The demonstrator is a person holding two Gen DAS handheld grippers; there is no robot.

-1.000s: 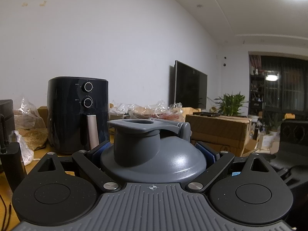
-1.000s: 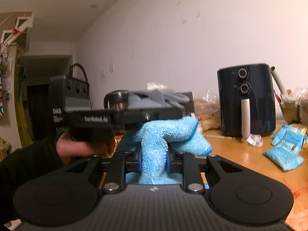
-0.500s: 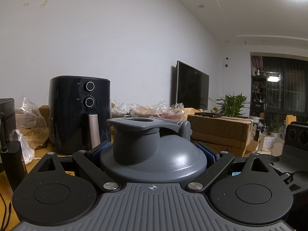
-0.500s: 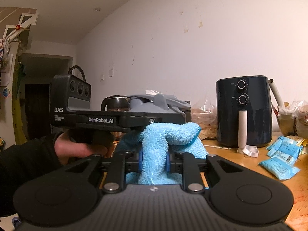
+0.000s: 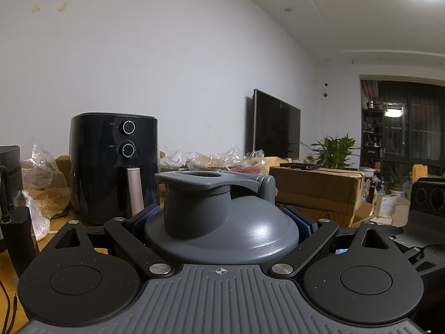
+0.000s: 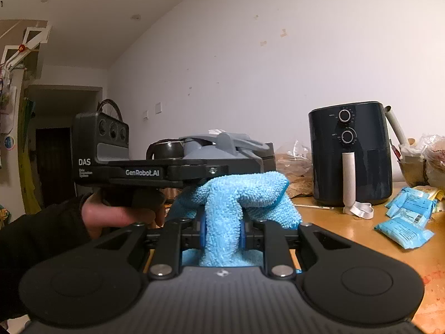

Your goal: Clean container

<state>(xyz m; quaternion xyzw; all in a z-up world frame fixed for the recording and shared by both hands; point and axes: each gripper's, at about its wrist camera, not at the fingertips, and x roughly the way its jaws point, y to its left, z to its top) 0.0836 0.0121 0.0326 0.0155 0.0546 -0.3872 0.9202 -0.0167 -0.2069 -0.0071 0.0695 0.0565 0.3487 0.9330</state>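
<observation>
A grey container lid (image 5: 194,206) with a flip spout fills the left wrist view. My left gripper (image 5: 222,231) is shut on it, one blue pad at each side. From the right wrist view the same lid (image 6: 222,144) rides on top of the left tool's black housing (image 6: 111,164), which a hand (image 6: 111,217) holds. My right gripper (image 6: 222,231) is shut on a blue microfibre cloth (image 6: 244,192). The cloth bunches up just under the left tool's front end. The container's body is hidden behind cloth and tool, so I cannot tell whether they touch.
A black air fryer (image 6: 350,153) stands on the wooden table (image 6: 347,231) by the wall, with blue packets (image 6: 403,222) to its right. Plastic bags (image 5: 47,189) and a cardboard box (image 5: 314,189) crowd the far side. A television (image 5: 275,125) hangs on the wall.
Both grips stay as they were. The views shift only slightly, and in the right wrist view the left tool now sits a little more level.
</observation>
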